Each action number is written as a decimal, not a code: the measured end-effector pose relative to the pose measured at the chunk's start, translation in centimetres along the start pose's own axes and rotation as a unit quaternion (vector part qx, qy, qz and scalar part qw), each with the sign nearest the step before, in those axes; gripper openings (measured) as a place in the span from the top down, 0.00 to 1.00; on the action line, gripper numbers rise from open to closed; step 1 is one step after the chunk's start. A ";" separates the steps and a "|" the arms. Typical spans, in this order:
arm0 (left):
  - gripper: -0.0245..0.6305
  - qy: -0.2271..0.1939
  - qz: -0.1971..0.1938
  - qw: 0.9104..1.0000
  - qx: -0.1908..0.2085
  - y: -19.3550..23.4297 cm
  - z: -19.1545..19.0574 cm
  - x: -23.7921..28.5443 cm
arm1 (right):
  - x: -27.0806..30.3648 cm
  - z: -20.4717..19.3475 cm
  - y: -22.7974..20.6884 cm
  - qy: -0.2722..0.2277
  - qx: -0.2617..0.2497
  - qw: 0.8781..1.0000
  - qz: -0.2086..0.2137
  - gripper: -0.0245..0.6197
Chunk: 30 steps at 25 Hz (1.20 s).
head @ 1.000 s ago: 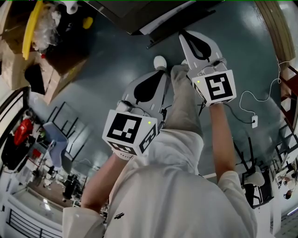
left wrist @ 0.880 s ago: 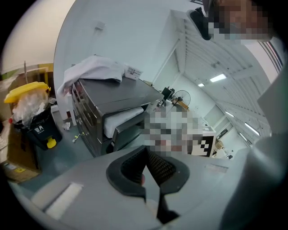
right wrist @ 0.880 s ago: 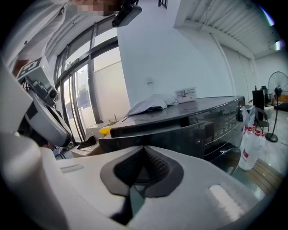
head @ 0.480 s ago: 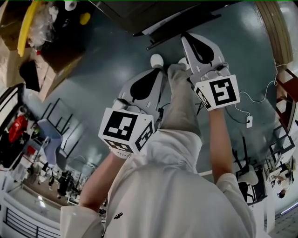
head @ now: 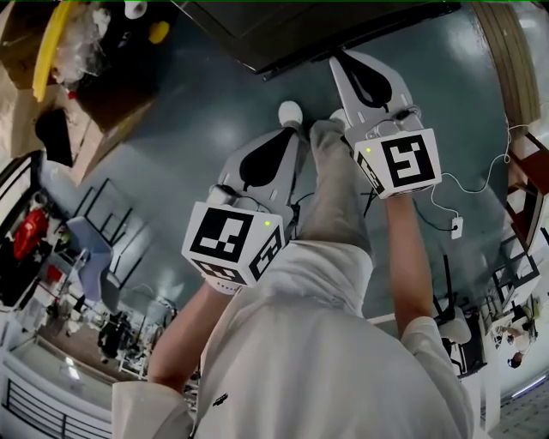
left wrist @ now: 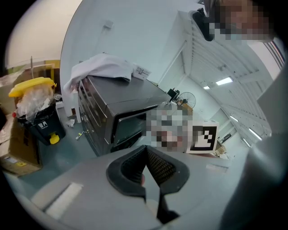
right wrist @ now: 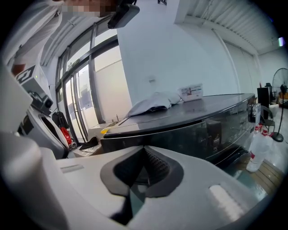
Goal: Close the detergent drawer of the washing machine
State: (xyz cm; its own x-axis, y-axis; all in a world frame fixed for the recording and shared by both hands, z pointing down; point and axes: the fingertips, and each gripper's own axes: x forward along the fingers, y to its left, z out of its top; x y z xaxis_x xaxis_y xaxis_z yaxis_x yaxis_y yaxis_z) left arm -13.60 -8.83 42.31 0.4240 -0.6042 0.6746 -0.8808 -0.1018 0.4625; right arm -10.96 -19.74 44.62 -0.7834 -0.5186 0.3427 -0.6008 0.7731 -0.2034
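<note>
The dark grey washing machine [head: 292, 26] fills the top of the head view, and its front edge runs as one unbroken dark line with no drawer sticking out. The machine [left wrist: 112, 108] also shows in the left gripper view and, as a long dark front [right wrist: 189, 130], in the right gripper view. My right gripper [head: 341, 62] is shut and empty, its tip right at the machine's front edge. My left gripper [head: 294, 137] hangs lower over the floor beside the person's leg, shut on nothing. Each gripper view, left [left wrist: 146, 150] and right [right wrist: 144, 150], shows the pads meeting.
A white cloth [left wrist: 103, 67] lies on the machine's top. A bin with a yellow lid [left wrist: 36, 90] and cardboard boxes [head: 103, 111] stand to the left. A white cable with a plug [head: 467, 225] lies on the floor at the right. A plastic bottle [right wrist: 258, 152] stands beside the machine.
The light strip of the drawer that stuck out of the machine's front is gone; the front now looks flush. My right gripper has edged towards the machine. The left one barely moved.
</note>
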 end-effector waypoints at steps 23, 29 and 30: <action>0.94 0.005 -0.004 1.000 -0.003 0.3 0.0 0.7 | -0.4 0.6 -0.1 -0.018 0.019 1.000 -0.002 0.95; 0.94 0.006 -0.004 1.000 -0.008 0.7 -0.1 0.8 | -0.3 0.2 -0.1 -0.014 0.021 1.000 -0.005 0.95; 0.94 0.006 -0.004 1.000 -0.008 0.7 -0.1 0.8 | -0.2 0.2 -0.1 -0.014 0.020 1.000 -0.004 0.95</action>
State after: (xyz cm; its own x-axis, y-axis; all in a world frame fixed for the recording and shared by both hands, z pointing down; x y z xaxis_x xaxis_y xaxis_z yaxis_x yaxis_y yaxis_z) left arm -13.84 -9.34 43.20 0.4335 -0.5940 0.6776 -0.8740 -0.0941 0.4767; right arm -10.75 -19.77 44.33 -0.7820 -0.5353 0.3192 -0.6128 0.7536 -0.2376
